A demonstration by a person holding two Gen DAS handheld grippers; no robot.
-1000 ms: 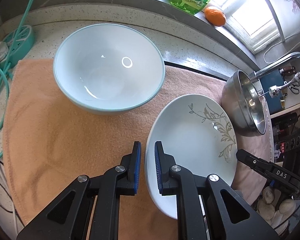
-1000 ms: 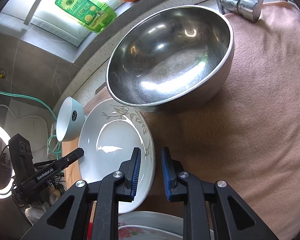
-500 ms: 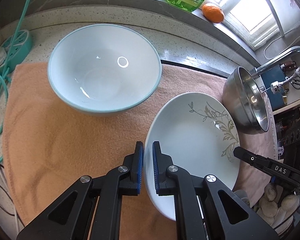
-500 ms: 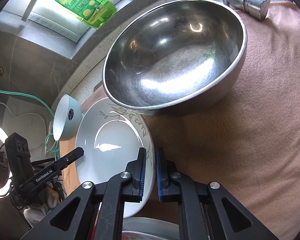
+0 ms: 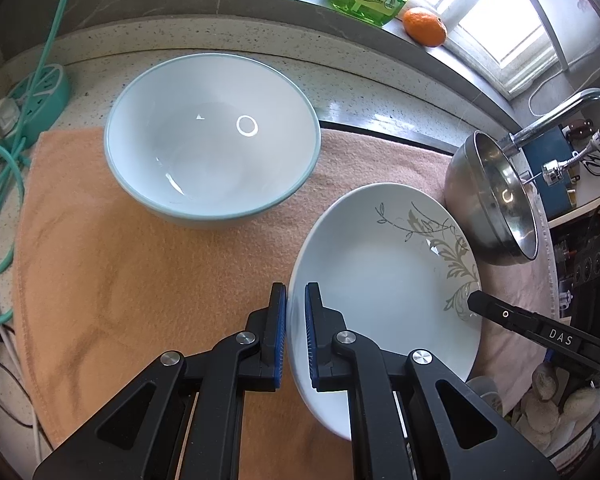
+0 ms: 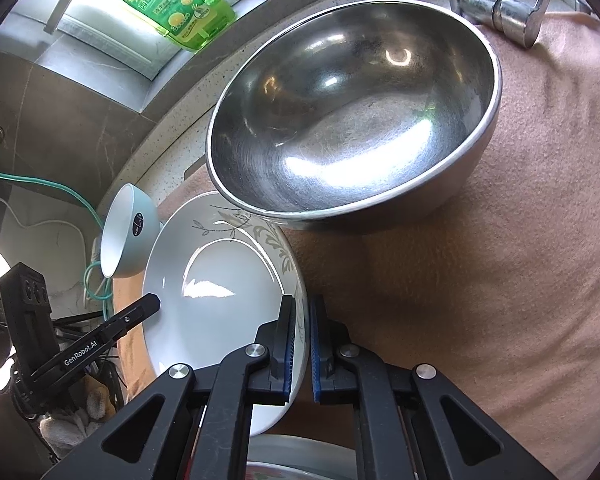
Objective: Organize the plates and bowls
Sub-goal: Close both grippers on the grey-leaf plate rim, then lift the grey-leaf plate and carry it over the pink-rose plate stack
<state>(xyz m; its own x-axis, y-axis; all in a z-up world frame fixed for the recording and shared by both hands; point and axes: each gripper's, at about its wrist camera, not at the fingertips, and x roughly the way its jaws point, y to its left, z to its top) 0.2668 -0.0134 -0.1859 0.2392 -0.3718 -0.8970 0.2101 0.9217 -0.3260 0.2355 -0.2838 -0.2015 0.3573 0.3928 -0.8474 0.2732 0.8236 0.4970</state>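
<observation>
On the left of the desk (image 5: pixel 236 36), a teal power strip (image 5: pixel 32 100) lies beside the orange towel (image 5: pixel 120 272). A pale blue ceramic bowl (image 5: pixel 212 136) stands upright on the towel's far part. To its right, nearer, lies the white plate with leaf pattern (image 5: pixel 384 272). The left claw (image 5: pixel 296 336) is closed on the plate's left rim, blue pads on either side of it. The right claw (image 6: pixel 302 350) is closed on the opposite rim. Further right, a stainless steel bowl (image 6: pixel 352 120) rests on the towel, just beside the plate. A faucet (image 6: pixel 500 4) stands at far right.
</observation>
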